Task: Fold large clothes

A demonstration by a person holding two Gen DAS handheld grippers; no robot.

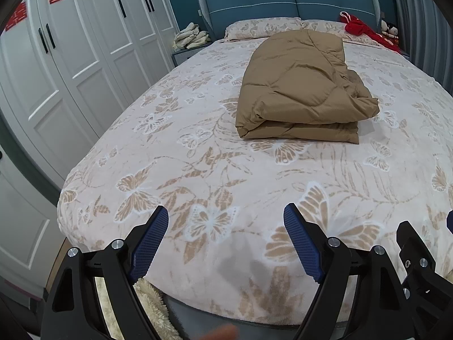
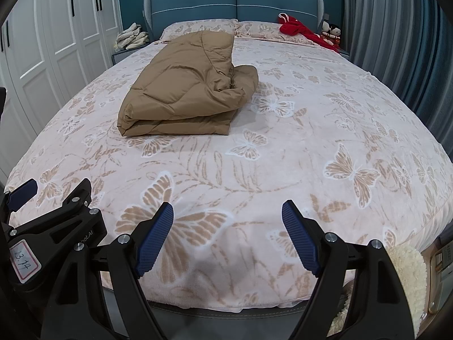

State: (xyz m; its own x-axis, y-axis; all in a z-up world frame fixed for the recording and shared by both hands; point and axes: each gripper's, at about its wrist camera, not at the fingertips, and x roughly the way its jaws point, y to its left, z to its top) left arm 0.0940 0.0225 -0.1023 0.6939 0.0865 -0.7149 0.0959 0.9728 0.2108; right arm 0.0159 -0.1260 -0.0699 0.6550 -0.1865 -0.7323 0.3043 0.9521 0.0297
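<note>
Bed (image 1: pixel 175 175): folded brown coat (image 1: pixel 300 90); both grippers hover apart, fingers (image 2: pixel 155 238) spread.

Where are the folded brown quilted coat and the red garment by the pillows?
Folded brown quilted coat (image 2: pixel 181 85), right wrist view, on its top panel.
Red garment (image 2: pixel 297 29), right wrist view, on its bunched middle.
</note>
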